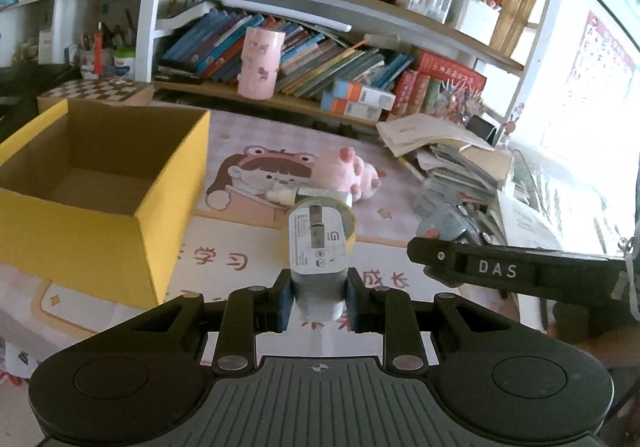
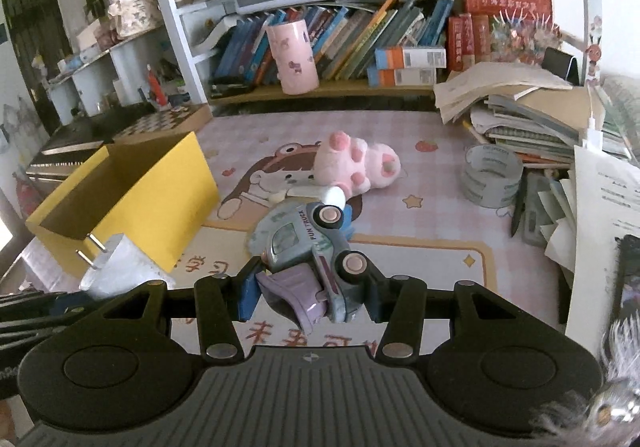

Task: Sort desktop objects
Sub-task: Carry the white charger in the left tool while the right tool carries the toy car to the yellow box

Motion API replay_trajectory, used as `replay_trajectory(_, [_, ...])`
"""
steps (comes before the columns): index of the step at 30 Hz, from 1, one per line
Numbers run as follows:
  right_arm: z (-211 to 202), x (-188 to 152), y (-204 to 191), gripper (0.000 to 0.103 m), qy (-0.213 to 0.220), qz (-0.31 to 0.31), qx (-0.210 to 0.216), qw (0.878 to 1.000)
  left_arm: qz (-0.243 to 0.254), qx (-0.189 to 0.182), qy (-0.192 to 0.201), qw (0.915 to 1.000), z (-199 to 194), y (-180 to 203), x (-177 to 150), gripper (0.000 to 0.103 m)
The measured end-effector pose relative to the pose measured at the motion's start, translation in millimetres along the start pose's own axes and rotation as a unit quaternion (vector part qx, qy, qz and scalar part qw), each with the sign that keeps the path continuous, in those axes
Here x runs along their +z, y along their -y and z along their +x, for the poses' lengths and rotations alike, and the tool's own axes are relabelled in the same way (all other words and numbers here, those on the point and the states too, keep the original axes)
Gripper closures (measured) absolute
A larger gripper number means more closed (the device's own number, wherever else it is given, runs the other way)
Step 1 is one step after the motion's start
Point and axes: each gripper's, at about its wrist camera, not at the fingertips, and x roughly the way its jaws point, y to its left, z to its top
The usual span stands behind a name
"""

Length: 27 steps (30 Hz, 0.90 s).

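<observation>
Bookshelves back a bench (image 2: 460,247) under a pink cartoon mat. Right of the yellow box (image 1: 100,215), the left hand-held gripper (image 1: 318,297) clamps a white charger (image 1: 318,243); the right hand-held gripper (image 2: 310,293) pinches a toy truck (image 2: 316,259) nearer than the pink plush (image 2: 356,161).

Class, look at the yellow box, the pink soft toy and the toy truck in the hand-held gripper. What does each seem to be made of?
Yellow box: cardboard, matte; brown raw inside and folded flat walls show it.
Pink soft toy: plush fabric, fuzzy nap.
Toy truck: probably moulded plastic, smooth with a slight sheen and printed lettering; painted metal cannot be ruled out.
</observation>
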Motion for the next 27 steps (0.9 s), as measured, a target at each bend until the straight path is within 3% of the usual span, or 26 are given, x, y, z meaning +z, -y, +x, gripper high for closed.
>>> replay_trajectory(18, [-41, -59, -99, 0.056, -0.009, -0.014, -0.021, 1.000, -0.008, -0.019, -0.001, 0.9998, -70, -67, -36, 0.078])
replay_trajectory(27, [-51, -85, -148, 0.056, -0.023, -0.019, -0.009, 1.000, -0.004, -0.022, -0.006, 0.9997, -102, -97, -55, 0.078])
